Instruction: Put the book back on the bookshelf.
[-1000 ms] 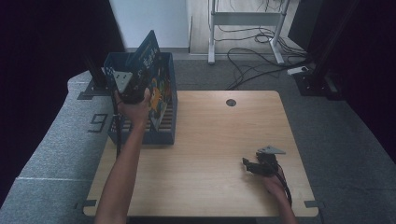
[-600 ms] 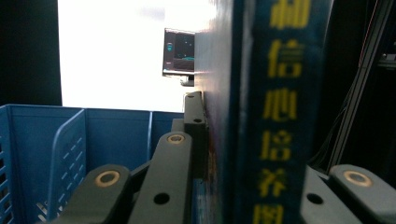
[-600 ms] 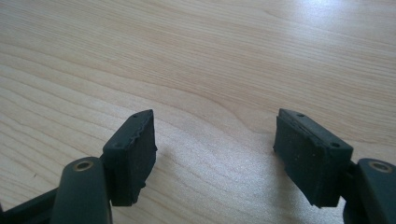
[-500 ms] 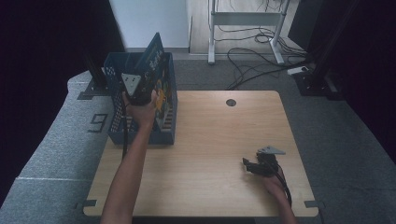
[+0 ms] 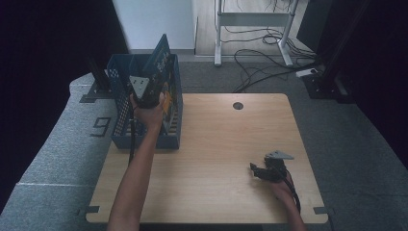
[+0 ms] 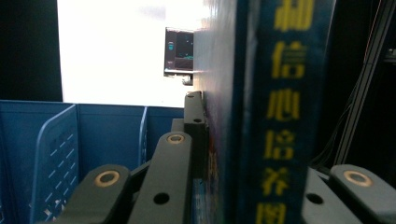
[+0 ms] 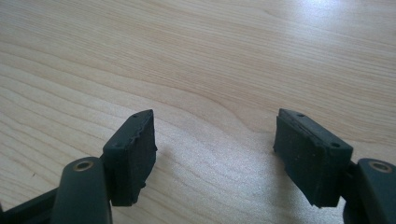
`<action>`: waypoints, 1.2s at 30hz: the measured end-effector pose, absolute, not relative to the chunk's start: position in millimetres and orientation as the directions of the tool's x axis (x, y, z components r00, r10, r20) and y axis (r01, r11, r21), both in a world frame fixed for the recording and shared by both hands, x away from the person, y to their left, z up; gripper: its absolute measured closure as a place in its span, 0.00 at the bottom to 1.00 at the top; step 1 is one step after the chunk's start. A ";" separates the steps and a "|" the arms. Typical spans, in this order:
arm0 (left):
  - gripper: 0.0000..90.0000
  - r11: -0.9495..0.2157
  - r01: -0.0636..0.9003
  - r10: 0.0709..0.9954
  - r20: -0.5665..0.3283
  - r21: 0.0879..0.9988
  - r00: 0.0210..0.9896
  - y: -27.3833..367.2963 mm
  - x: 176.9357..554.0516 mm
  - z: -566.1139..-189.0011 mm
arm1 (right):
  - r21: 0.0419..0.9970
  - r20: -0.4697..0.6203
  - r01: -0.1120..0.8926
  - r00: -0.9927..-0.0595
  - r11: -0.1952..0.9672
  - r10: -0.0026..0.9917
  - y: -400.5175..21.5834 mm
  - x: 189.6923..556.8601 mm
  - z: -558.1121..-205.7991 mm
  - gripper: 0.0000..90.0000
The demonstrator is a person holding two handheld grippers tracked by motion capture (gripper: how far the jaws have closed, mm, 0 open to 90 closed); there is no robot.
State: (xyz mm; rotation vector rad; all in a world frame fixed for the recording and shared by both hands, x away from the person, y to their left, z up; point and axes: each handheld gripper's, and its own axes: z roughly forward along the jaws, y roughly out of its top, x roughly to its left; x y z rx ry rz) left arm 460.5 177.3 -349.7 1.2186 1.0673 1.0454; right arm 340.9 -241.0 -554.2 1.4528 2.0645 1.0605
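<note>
Standing on edge in the blue crate (image 5: 169, 140), the dark blue book (image 5: 162, 67) with yellow lettering tilts so that its top corner rises above the crate's rim. Its spine (image 6: 285, 112) fills the middle of the left gripper view, with the crate's slotted blue dividers (image 6: 56, 154) off to one side. The left gripper (image 5: 146, 91) clamps the book from above, one jaw pressed against each cover, and the person's left hand (image 5: 150, 113) holds it over the crate at the table's left edge. Well apart, near the front right corner of the wooden table (image 5: 216, 144), the right gripper (image 5: 256, 170) lies low over the bare wood, its jaws spread wide with nothing between the pads (image 7: 135, 154).
</note>
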 end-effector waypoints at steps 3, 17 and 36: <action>0.91 0.055 -0.032 0.980 -0.048 0.998 0.192 174.6 461.8 -352.9 | 0.769 0.099 0.616 -0.379 0.171 0.920 -241.0 340.9 -554.1 0.32; 0.91 0.048 0.024 0.981 -0.051 0.999 0.185 170.6 472.6 -378.9 | 0.768 0.094 0.616 -0.380 0.176 0.920 -240.8 340.3 -554.2 0.32; 0.90 0.035 0.061 0.975 -0.048 0.998 0.215 168.2 464.7 -397.0 | 0.766 0.083 0.616 -0.379 0.184 0.922 -239.7 339.7 -554.1 0.32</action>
